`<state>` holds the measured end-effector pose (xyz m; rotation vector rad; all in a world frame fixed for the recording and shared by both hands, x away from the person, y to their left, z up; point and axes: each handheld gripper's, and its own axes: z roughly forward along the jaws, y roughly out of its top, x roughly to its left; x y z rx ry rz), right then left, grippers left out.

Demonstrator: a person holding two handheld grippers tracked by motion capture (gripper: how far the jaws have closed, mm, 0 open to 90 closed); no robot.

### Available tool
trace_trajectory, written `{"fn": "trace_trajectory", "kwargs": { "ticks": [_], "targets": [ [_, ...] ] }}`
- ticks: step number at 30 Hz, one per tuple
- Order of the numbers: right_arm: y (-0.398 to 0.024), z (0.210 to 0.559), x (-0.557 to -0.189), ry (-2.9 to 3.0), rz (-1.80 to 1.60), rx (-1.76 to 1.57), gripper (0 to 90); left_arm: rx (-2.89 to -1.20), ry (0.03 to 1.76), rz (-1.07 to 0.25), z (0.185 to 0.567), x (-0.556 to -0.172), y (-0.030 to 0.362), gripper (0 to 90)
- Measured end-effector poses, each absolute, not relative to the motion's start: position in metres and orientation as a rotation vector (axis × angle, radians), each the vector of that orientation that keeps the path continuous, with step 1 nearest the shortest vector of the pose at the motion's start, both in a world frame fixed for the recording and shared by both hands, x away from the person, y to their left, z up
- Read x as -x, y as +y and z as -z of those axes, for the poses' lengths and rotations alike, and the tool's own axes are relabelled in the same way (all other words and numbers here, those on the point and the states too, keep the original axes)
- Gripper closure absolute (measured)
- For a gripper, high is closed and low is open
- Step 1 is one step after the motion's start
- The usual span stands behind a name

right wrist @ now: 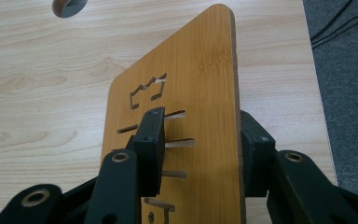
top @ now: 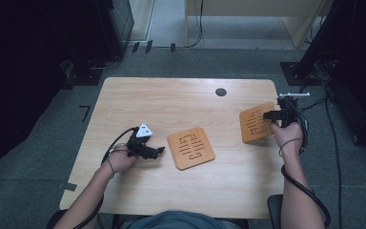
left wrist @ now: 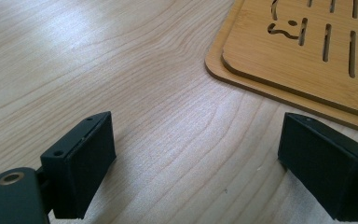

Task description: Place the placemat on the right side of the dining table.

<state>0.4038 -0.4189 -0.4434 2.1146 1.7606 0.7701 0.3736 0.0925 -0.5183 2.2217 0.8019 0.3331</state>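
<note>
Holding a bamboo trivet [top: 256, 125] tilted up off the table [top: 181, 95] at the right edge, the right gripper [top: 272, 115] has it between its jaws. In the right gripper view the trivet [right wrist: 200, 93] stands on edge, left pad on its slotted face, right jaw behind the far face; whether the pads are pressing hard or just loosening I cannot tell for sure, but the board looks carried, not resting flat.

Two more trivets sit stacked [top: 190, 148] mid-table, the upper one slightly offset on the lower. Judging by that, the job looks like stacking: two done, the third in hand, so roughly one placement left.

Left gripper [top: 155, 151] rests low on the table just left of the stack, jaws spread wide, nothing between them. In the left gripper view the stack's corner [left wrist: 298, 60] lies ahead and to the right, apart from the pads.
</note>
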Motion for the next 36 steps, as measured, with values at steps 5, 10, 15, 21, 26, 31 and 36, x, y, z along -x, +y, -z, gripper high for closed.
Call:
{"fn": "trace_trajectory", "kwargs": {
  "ticks": [5,10,15,21,26,31,36],
  "targets": [
    [-0.421,0.446,-0.405,1.759,-0.78,-2.13,58.2,-2.222,0.802,-0.333,0.518,-0.374,0.093,9.9],
    [-0.421,0.448,-0.405,1.761,-0.781,-2.134,57.5,-2.222,0.802,-0.333,0.518,-0.374,0.093,9.9],
    [-0.423,0.453,-0.406,1.773,-0.756,-2.139,54.9,-2.222,0.802,-0.333,0.518,-0.374,0.093,9.9],
    [-0.424,0.456,-0.407,1.78,-0.764,-2.149,54.6,-2.222,0.801,-0.333,0.518,-0.374,0.093,9.9],
    [-0.424,0.458,-0.408,1.781,-0.775,-2.161,54.3,-2.222,0.801,-0.334,0.518,-0.374,0.093,9.9],
    [-0.426,0.461,-0.409,1.779,-0.782,-2.171,53.5,-2.223,0.801,-0.334,0.518,-0.374,0.093,9.9],
    [-0.43,0.466,-0.409,1.772,-0.795,-2.189,52.6,-2.222,0.8,-0.334,0.518,-0.374,0.093,9.9]
  ]
}}
